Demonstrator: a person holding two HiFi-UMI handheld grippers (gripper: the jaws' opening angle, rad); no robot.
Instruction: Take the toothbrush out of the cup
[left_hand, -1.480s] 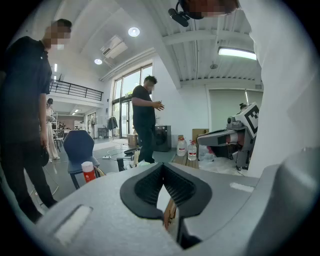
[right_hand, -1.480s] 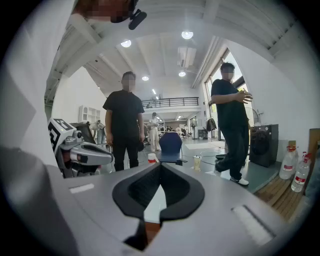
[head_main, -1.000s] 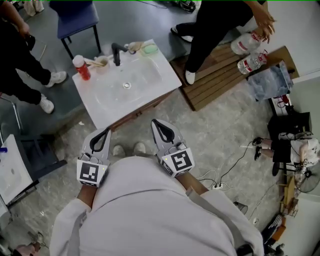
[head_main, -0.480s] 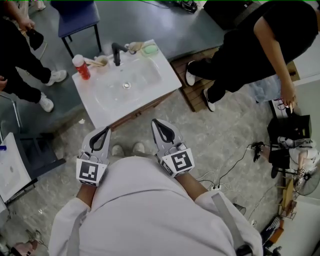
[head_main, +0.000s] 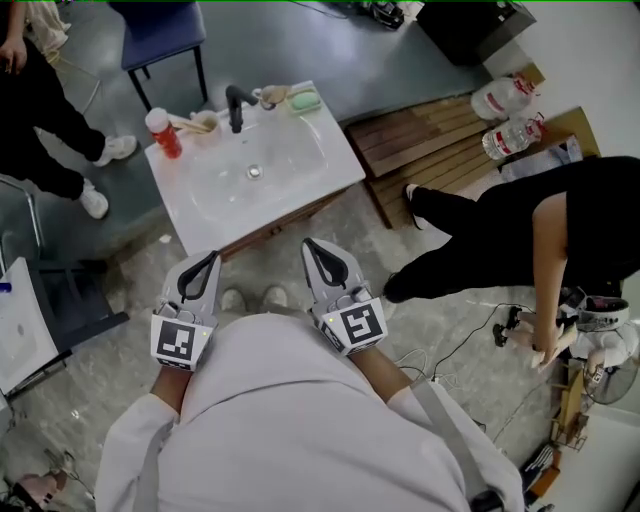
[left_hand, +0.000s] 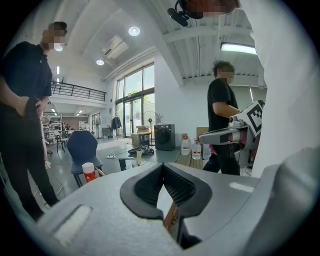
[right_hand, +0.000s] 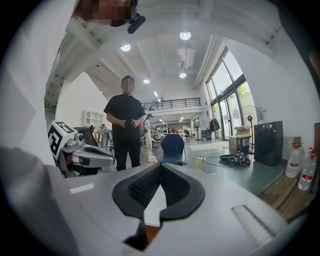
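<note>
A small beige cup (head_main: 207, 122) stands on the back rim of the white sink (head_main: 290, 175), left of the black faucet (head_main: 235, 106). A toothbrush (head_main: 185, 125) pokes out of it toward a red bottle (head_main: 163, 134). Both grippers are held close to my body, well short of the sink. In the head view, my left gripper (head_main: 207, 260) and my right gripper (head_main: 311, 245) both point toward the basin. Each is shut with nothing between its jaws. The left gripper view shows my left gripper (left_hand: 162, 165) and the red bottle (left_hand: 89, 172). My right gripper (right_hand: 160, 165) shows in its own view.
A green soap dish (head_main: 303, 100) and a second cup (head_main: 272, 96) sit right of the faucet. A blue chair (head_main: 160, 28) stands behind the sink. A person in black (head_main: 520, 250) bends at the right near a wooden pallet (head_main: 440, 150) with water bottles (head_main: 505, 98). Another person (head_main: 40, 110) stands at the left.
The person in black has walked from the top right down to the right side and now bends over there. Neither gripper has moved, and both stay shut.
</note>
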